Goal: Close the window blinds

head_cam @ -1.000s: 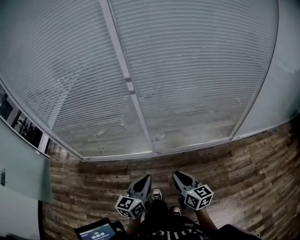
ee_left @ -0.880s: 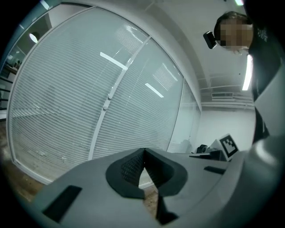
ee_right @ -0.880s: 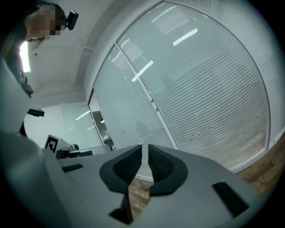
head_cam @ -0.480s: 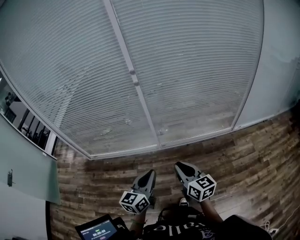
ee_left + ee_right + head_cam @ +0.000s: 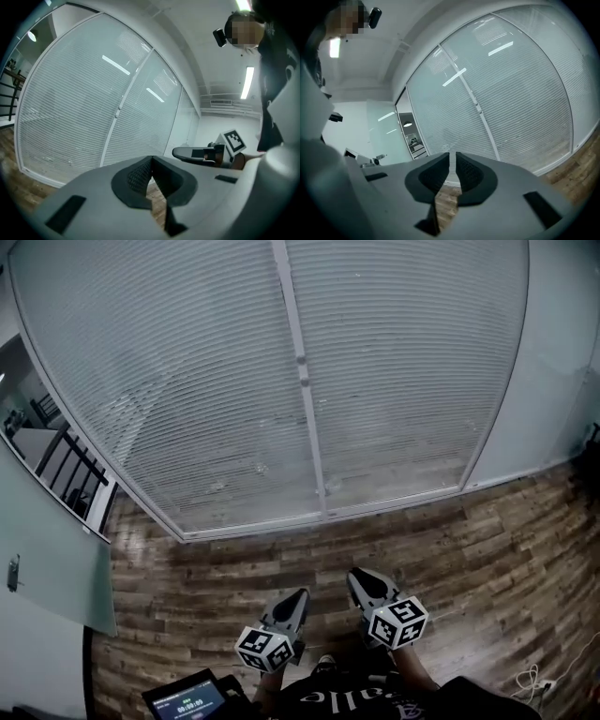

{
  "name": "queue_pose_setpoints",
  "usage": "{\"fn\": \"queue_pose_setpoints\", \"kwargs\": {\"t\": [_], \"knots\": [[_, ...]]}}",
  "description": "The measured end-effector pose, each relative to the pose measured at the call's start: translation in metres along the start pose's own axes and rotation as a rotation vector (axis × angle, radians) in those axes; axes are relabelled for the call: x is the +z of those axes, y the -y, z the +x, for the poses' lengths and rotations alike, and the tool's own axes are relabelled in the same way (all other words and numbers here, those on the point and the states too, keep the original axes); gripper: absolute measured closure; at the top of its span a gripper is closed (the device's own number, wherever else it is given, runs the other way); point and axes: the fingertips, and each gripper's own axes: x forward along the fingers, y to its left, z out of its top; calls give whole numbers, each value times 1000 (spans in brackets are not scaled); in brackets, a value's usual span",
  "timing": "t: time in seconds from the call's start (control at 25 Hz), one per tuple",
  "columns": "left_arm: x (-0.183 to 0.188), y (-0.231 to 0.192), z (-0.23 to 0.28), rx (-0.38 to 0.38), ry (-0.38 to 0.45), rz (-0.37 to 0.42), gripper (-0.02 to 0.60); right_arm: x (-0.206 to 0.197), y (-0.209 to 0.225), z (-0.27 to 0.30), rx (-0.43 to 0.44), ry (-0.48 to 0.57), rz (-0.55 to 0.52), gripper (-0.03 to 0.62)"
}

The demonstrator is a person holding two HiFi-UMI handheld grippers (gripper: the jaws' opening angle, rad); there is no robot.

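Head view: window blinds hang full height over both panes, down to the sill line at the far edge of the wooden floor. A white mullion splits the two panes, with a small fitting on it partway up. Slats run horizontal, and faint grey shapes show through the lower part.

Left gripper and right gripper are side by side over the floor at its near edge, close to the person's body. Both point toward the blinds and are well apart from them, touching nothing. Marker cubes sit behind the jaws: left cube, right cube.

Left gripper view: left gripper jaws are together at the tips with nothing between them. Blinds fill the background, and the right gripper is visible off to the side.

Right gripper view: right gripper jaws are nearly together, with only a thin slit and nothing in it. Blinds are ahead.

Also in the head view:
- A small lit screen at the near-left corner of the floor.
- A glass partition along the left edge.
- A light cable on the floor at the near-right corner.
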Motion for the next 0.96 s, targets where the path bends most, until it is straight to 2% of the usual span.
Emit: {"fn": "queue_pose_setpoints", "kwargs": {"t": [0.16, 0.32, 0.72, 0.96], "knots": [[4, 0, -35, -34, 11, -3, 575, -24, -38, -14, -27, -30, -3, 559], [14, 10, -46, -64, 49, 20, 575, -21, -53, -23, -34, -21, -32, 559], [18, 31, -51, -60, 84, 22, 575, -12, -59, -38, -18, -17, -76, 560], [24, 35, -34, -55, 97, 18, 575, -1, -51, -33, -5, -30, -100, 559]]}}
